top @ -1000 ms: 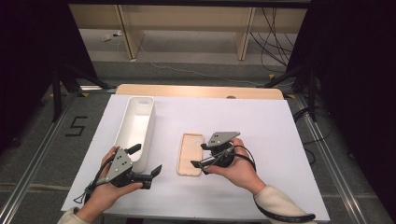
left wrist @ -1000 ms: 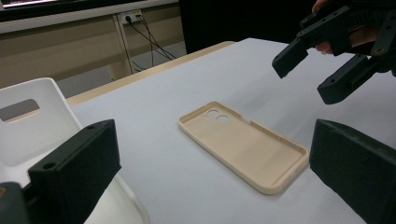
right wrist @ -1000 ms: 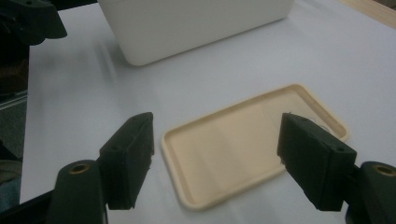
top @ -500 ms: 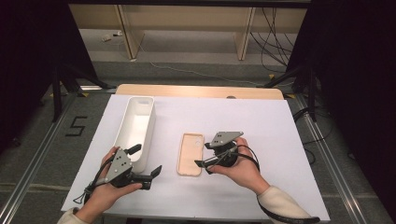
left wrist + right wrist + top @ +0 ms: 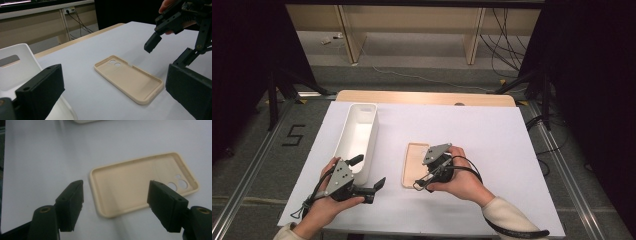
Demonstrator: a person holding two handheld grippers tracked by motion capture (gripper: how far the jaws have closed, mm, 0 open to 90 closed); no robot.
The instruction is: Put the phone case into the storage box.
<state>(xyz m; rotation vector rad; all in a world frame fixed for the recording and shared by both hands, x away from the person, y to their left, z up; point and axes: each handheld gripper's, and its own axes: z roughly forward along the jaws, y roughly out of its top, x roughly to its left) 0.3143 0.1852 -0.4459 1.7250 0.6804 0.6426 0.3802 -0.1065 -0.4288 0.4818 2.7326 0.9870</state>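
A beige phone case (image 5: 413, 161) lies hollow side up on the white sheet, camera holes toward the far end. My right gripper (image 5: 422, 179) hovers open over its near end; in the right gripper view the jaws (image 5: 117, 203) straddle the case (image 5: 140, 182) without touching it. My left gripper (image 5: 369, 171) is open and holds nothing, left of the case and by the near end of a white bin (image 5: 357, 131). The left gripper view looks between its jaws (image 5: 115, 96) at the case (image 5: 130, 77) and the right gripper (image 5: 167, 51) above it.
The long white bin (image 5: 15, 65) has nothing inside and stands lengthwise at the left of the white sheet (image 5: 492, 135). A strip of wooden tabletop (image 5: 427, 97) shows at the far edge. Dark floor, cables and stands surround the table.
My right gripper has shifted slightly toward the case's near end. The left gripper and the case have stayed put.
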